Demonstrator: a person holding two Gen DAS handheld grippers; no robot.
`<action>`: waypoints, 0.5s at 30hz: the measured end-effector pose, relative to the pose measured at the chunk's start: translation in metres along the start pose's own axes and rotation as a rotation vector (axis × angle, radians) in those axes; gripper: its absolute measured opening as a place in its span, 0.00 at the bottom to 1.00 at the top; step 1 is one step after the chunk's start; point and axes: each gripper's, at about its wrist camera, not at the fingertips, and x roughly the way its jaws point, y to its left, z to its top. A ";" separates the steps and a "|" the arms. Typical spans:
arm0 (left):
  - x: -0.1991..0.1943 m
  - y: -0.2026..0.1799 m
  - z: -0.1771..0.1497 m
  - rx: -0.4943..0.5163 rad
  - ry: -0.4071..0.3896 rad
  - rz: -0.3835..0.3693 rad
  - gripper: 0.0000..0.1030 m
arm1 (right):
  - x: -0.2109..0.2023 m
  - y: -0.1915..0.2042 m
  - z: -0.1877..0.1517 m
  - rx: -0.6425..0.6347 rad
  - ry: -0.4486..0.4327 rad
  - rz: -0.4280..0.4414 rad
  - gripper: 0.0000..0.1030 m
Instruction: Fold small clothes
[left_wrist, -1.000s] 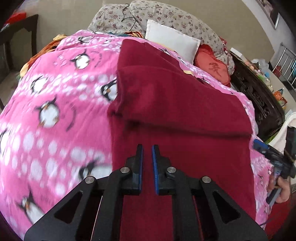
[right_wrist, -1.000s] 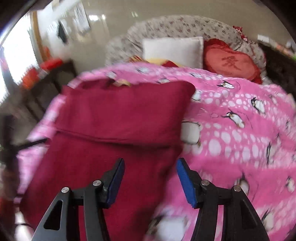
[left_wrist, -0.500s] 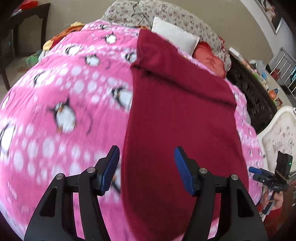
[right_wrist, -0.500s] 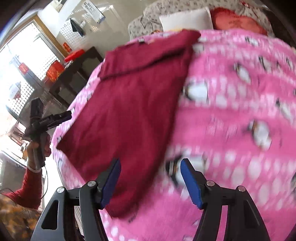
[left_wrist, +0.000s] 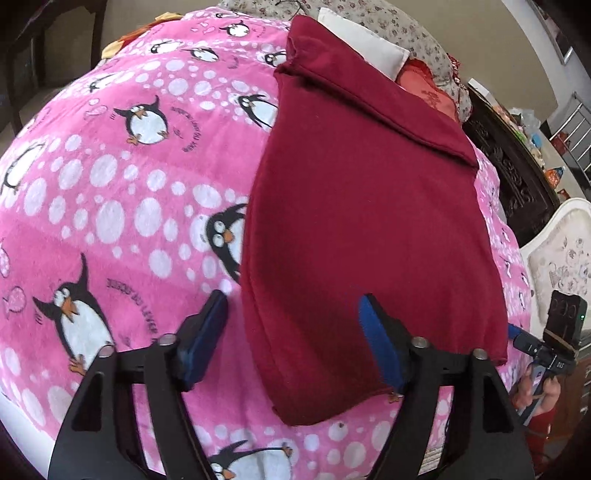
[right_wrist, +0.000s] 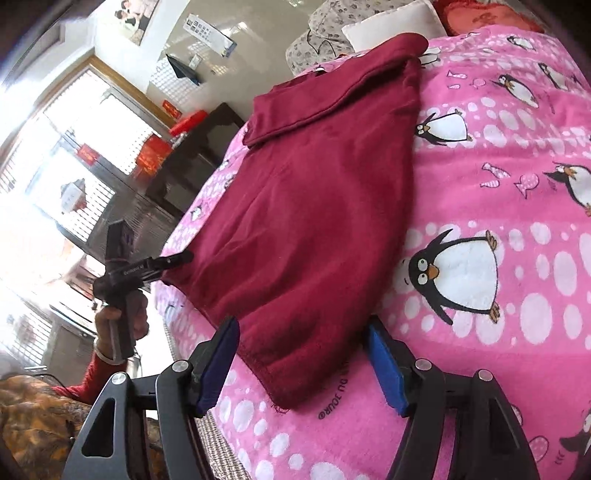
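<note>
A dark red garment lies flat on a pink penguin blanket, its far end folded over on itself. It also shows in the right wrist view. My left gripper is open and empty, its jaws straddling the garment's near left corner. My right gripper is open and empty, its jaws either side of the garment's near right corner. The other gripper shows in each view, at the far corner: the right one and the left one.
White and red pillows lie at the bed's head. A dark carved cabinet stands to the right of the bed, a dark table and bright windows to the left. The bed's near edge is just below my grippers.
Both grippers have drawn back from the folded far end to the garment's near corners. The left gripper went from shut to open.
</note>
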 end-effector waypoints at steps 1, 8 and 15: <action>0.002 -0.002 0.000 0.004 0.001 -0.004 0.81 | 0.001 -0.001 -0.002 0.008 -0.010 0.015 0.66; 0.010 -0.018 -0.001 0.086 0.035 0.036 0.88 | -0.001 0.001 -0.005 0.010 -0.031 0.067 0.66; 0.015 -0.028 -0.003 0.127 -0.006 0.078 0.52 | 0.011 0.005 -0.003 -0.004 0.025 0.111 0.10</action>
